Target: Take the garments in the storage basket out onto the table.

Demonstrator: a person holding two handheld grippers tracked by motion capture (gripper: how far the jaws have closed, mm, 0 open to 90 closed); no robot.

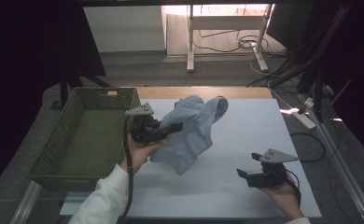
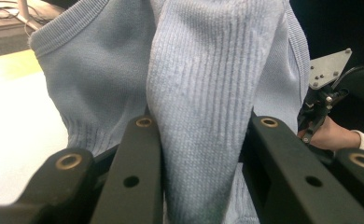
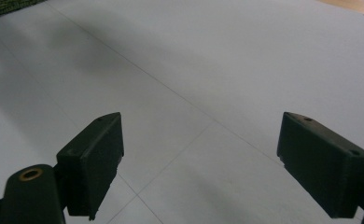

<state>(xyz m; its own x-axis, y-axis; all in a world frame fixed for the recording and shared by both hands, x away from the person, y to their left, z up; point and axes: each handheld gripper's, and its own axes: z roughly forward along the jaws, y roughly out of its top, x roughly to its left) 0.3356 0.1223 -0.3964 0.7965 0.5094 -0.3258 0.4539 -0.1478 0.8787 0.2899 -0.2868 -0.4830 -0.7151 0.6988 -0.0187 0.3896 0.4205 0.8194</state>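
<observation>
A light blue ribbed knit garment (image 1: 192,133) hangs above the white table sheet (image 1: 245,140), held up near the middle left. My left gripper (image 1: 173,127) is shut on a thick fold of it; in the left gripper view the blue knit (image 2: 203,93) fills the gap between both black jaws, with my left gripper (image 2: 201,123) clamped around it. My right gripper (image 1: 241,173) rests low at the front right of the sheet, open with nothing in it. In the right gripper view its jaws stand wide apart over bare white sheet (image 3: 194,70), my right gripper (image 3: 201,140) holding nothing.
A green woven basket (image 1: 84,135) stands at the table's left edge, right beside my left hand. A strip of wooden tabletop (image 1: 203,92) shows beyond the sheet. Floor cables and a power strip (image 1: 304,119) lie off the right side.
</observation>
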